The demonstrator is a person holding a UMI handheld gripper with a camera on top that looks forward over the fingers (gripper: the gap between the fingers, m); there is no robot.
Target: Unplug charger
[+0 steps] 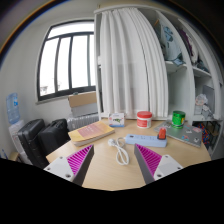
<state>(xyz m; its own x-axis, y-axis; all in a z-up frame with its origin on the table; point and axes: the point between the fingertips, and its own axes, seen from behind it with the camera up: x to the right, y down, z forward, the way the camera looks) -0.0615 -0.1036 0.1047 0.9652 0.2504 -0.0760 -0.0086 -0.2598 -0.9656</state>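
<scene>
A white charger cable (120,151) lies looped on the wooden table (105,170), just ahead of my fingers and between their lines. It leads back to a white charger block (116,120) standing by a white device at the far side of the table. My gripper (113,162) is open and empty, hovering above the table. Its pink-padded fingers (78,159) stand wide apart on either side of the cable's near loop, not touching it.
A pink book (91,131) lies on the left of the table. A red-lidded jar (144,119), a small red object (162,133), a green cup (178,118) and a blue flat item (158,143) stand to the right. White curtains, shelves and a window are beyond.
</scene>
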